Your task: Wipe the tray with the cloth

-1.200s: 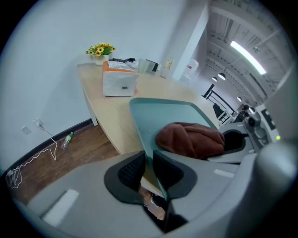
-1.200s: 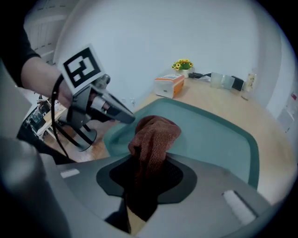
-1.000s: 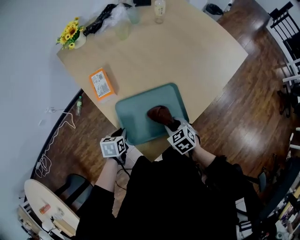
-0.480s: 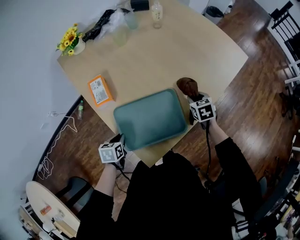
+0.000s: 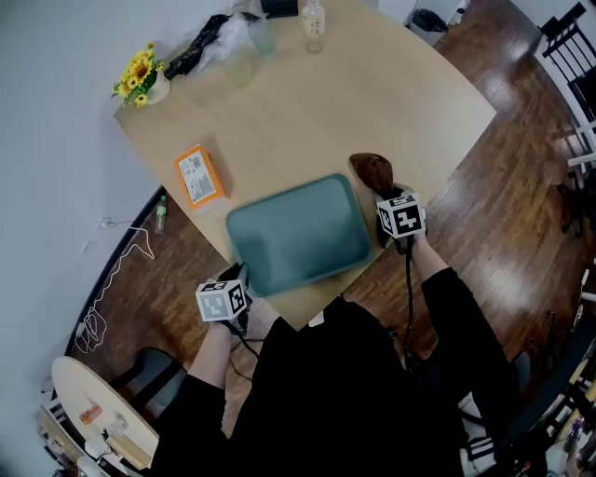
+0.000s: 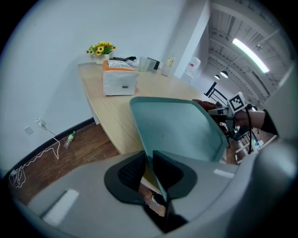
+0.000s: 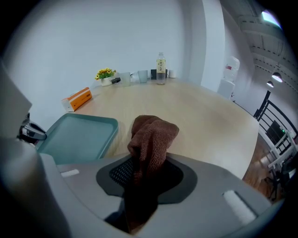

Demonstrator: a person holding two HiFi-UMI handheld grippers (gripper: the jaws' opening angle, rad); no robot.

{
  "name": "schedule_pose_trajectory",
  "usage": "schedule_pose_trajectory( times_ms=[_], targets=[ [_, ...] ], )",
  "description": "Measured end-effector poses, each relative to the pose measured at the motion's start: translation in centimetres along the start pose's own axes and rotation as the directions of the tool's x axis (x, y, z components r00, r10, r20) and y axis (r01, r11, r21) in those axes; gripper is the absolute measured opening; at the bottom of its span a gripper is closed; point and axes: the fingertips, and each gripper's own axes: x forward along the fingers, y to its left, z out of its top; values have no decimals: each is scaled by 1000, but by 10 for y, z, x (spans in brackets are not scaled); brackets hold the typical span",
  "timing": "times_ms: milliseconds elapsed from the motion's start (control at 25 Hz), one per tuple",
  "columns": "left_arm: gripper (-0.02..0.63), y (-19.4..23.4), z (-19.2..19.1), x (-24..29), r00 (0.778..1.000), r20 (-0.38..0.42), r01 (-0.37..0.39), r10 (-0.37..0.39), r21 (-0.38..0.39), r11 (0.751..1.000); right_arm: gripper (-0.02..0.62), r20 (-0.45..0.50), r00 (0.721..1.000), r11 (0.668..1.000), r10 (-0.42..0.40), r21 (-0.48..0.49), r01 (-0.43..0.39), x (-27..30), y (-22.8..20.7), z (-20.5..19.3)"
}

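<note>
brown cloth [image 7: 151, 137] clamped by right hand-held gripper [image 7: 139, 173]; left hand-held gripper [image 6: 149, 169] clamps tray [image 6: 179, 130], clear only own view.

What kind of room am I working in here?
Likely an office break or meeting room: a big wooden table with flowers and a bottle, black chairs on a wood floor, strip lights overhead.

Pale wooden table [image 5: 372, 93] on a dark plank floor [image 5: 503, 214], close against a plain white wall [image 5: 47, 112]. Black chair [image 5: 570, 47] well apart at far right. Small round table [image 5: 74, 377] at lower left. White cable [image 5: 87, 328] loose by the skirting. Bright strip light [image 6: 250, 56] on the ceiling.
</note>
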Motion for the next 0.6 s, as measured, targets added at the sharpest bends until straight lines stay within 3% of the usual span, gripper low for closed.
schedule_pose_trajectory(
  times_ms=[120, 240, 320, 400, 480, 520, 600],
  targets=[
    [34, -1, -2, -1, 1000, -10, 9, -9, -4, 1000, 114, 12, 1000, 999, -20, -27, 20, -8, 1, 6],
    [35, -3, -1, -1, 1000, -13, 13, -14, -10, 1000, 114, 165, 986, 998, 2, -55, 7, -54, 23, 45],
    [40, -1, 6, -6, 1000, 21, -8, 9, -10, 1000, 114, 293, 955, 997, 54, -71, -35, -103, 51, 76],
    [65, -3, 29, -31, 990, 134, -54, 53, 4, 999, 114, 408, 906, 993, 108, -92, -77, -156, 80, 102],
    [100, -17, 69, -77, 950, 306, -75, 62, 33, 997, 114, 503, 848, 986, 167, -106, -131, -203, 107, 122],
    [100, -31, 92, -106, 915, 402, -66, 38, 57, 996, 114, 541, 817, 980, 199, -120, -159, -223, 120, 131],
    [100, -68, 136, -170, 810, 583, -35, -58, 147, 989, 114, 598, 758, 965, 261, -164, -203, -258, 146, 144]
  ],
)
